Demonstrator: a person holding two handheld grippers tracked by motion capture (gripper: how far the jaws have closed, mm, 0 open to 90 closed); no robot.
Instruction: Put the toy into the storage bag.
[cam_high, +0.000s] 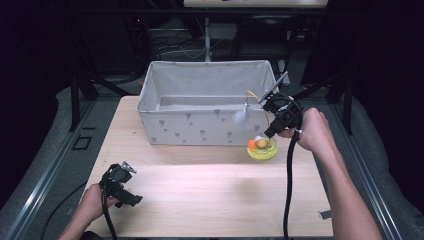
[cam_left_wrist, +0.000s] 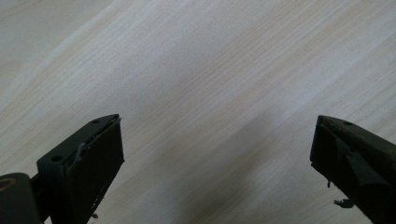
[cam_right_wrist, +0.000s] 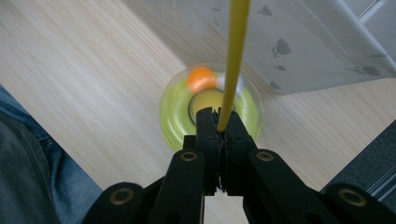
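Right gripper (cam_right_wrist: 218, 122) fingers clenched on thin yellow wire stem (cam_right_wrist: 233, 60) rising from round yellow-green plastic toy base (cam_high: 262, 149), orange ball (cam_right_wrist: 201, 78) on it; base sits on pale wood bench (cam_high: 210, 195) just beside grey patterned fabric bin (cam_high: 207, 131); left gripper (cam_left_wrist: 217, 168) fingers released, near bench; no legible writing; room dark.

A pale wood table (cam_high: 210, 200) stood at the centre under bright overhead light, with a glare band across its middle. Grey floor (cam_high: 45, 150) lay at 9 and 3 o'clock. At 12 o'clock the room was dark, with black frame legs (cam_high: 75, 100) and tangled cables (cam_high: 175, 45) dimly visible.
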